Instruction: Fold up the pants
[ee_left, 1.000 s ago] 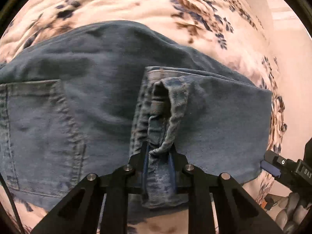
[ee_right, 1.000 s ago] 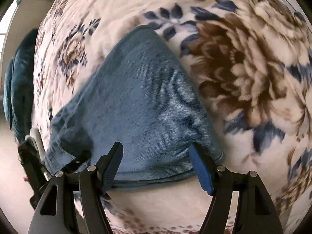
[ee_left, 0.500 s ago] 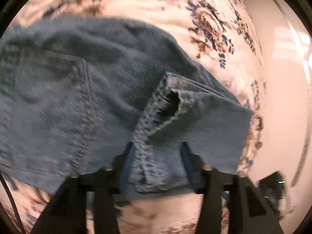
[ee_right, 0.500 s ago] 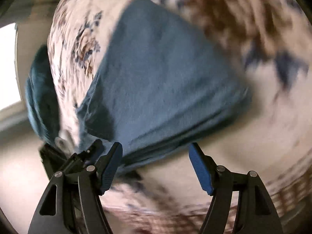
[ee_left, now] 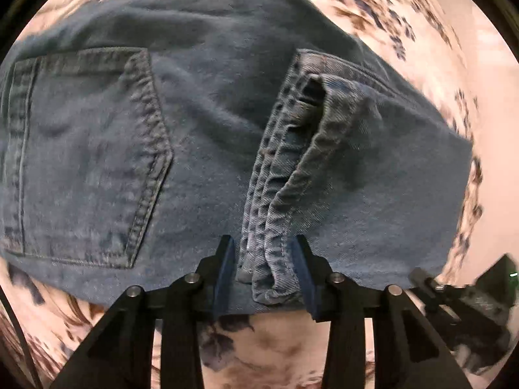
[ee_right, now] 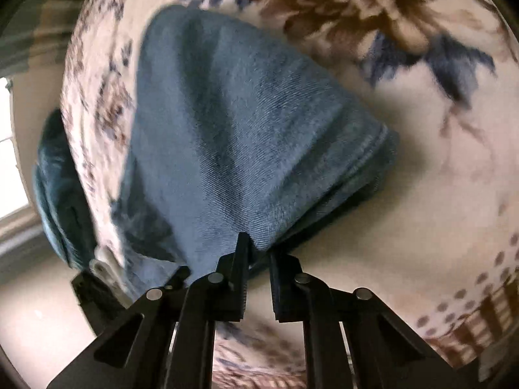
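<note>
A: What's hard to read?

B: Floral blanket [ee_left: 382,6] is motion-smeared at the edges in both views. Jeans [ee_left: 201,123] run off the left edge in the left wrist view, so full extent unknown. In the right wrist view the stacked layers under the top fold sit in shadow; can't count them. A dark teal thing [ee_right: 55,188] at the far left is cut off by the blanket's edge, can't identify it.

A: Where are the jeans?

B: Lying folded on the blanket. Back pocket [ee_left: 87,155] faces up on the left, hem end [ee_left: 285,175] is doubled over onto the seat area.

A: Left gripper?

B: Left gripper [ee_left: 264,269] points in low at the near edge. Jaws are parted, one blue pad each side of the bunched hem; whether the pads touch the cloth is unclear, not clamped.

A: Right?

B: Right gripper [ee_right: 258,256] also low at the near edge, tilted. Jaws nearly together, pinching the near edge of the fold [ee_right: 256,240]. It shows blurred at lower right in the left view.
</note>
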A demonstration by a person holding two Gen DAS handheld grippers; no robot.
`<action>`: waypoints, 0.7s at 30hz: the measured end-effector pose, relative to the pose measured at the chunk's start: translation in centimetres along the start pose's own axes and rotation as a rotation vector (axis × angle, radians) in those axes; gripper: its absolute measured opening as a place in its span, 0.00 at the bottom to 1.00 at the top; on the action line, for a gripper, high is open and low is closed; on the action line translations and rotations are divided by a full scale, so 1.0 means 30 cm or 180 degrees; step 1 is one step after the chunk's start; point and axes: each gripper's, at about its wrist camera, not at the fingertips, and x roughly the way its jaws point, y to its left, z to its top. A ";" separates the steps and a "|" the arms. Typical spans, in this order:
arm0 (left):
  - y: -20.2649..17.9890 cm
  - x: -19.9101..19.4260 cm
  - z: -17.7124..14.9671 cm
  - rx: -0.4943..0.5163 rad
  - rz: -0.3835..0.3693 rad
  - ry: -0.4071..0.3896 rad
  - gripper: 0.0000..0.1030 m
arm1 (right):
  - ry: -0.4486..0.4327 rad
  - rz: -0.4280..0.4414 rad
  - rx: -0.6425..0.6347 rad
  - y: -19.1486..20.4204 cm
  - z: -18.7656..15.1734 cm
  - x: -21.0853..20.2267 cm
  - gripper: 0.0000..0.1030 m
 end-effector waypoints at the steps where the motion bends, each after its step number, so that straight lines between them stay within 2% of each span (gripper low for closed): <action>1: -0.013 -0.016 0.005 0.0025 0.0039 -0.0007 0.36 | 0.0044 -0.0016 -0.0002 0.000 0.012 0.014 0.13; 4: -0.075 -0.086 0.004 0.0278 0.0239 -0.0168 0.43 | 0.0171 -0.0123 -0.0130 0.041 0.038 0.016 0.25; 5: -0.093 -0.110 0.000 0.0354 0.0309 -0.0252 0.48 | 0.0162 -0.0201 -0.0249 0.066 0.034 0.007 0.38; 6: -0.108 -0.133 -0.004 0.0403 0.0368 -0.0337 0.57 | 0.0134 -0.0352 -0.0446 0.100 0.025 -0.014 0.59; 7: -0.116 -0.149 -0.008 0.0420 0.0436 -0.0383 0.62 | 0.0073 -0.0506 -0.0642 0.126 0.013 -0.032 0.70; 8: -0.120 -0.160 -0.012 0.0436 0.0524 -0.0407 0.73 | -0.0003 -0.0645 -0.0825 0.159 -0.002 -0.041 0.87; 9: -0.119 -0.165 -0.013 0.0445 0.0621 -0.0409 0.82 | -0.0108 -0.0841 -0.1082 0.202 -0.026 -0.058 0.91; 10: -0.095 -0.161 -0.020 0.0446 0.0685 -0.0405 0.84 | -0.0174 -0.1015 -0.1264 0.232 -0.046 -0.065 0.91; 11: -0.075 -0.162 -0.030 0.0433 0.0745 -0.0413 0.84 | -0.0285 -0.1312 -0.1564 0.282 -0.075 -0.064 0.94; 13: -0.038 -0.170 -0.039 0.0374 0.0821 -0.0424 0.87 | -0.0427 -0.1568 -0.1865 0.347 -0.109 -0.049 0.98; 15: 0.021 -0.191 -0.057 0.0253 0.0777 -0.0430 0.92 | -0.0437 -0.1638 -0.2012 0.399 -0.130 -0.019 0.98; 18: 0.117 -0.231 -0.082 0.0105 0.0812 -0.0456 0.93 | -0.0440 -0.1641 -0.2089 0.457 -0.155 0.010 0.98; 21: 0.250 -0.276 -0.110 -0.0080 0.0766 -0.0502 0.93 | -0.0519 -0.1763 -0.2198 0.510 -0.199 0.052 0.98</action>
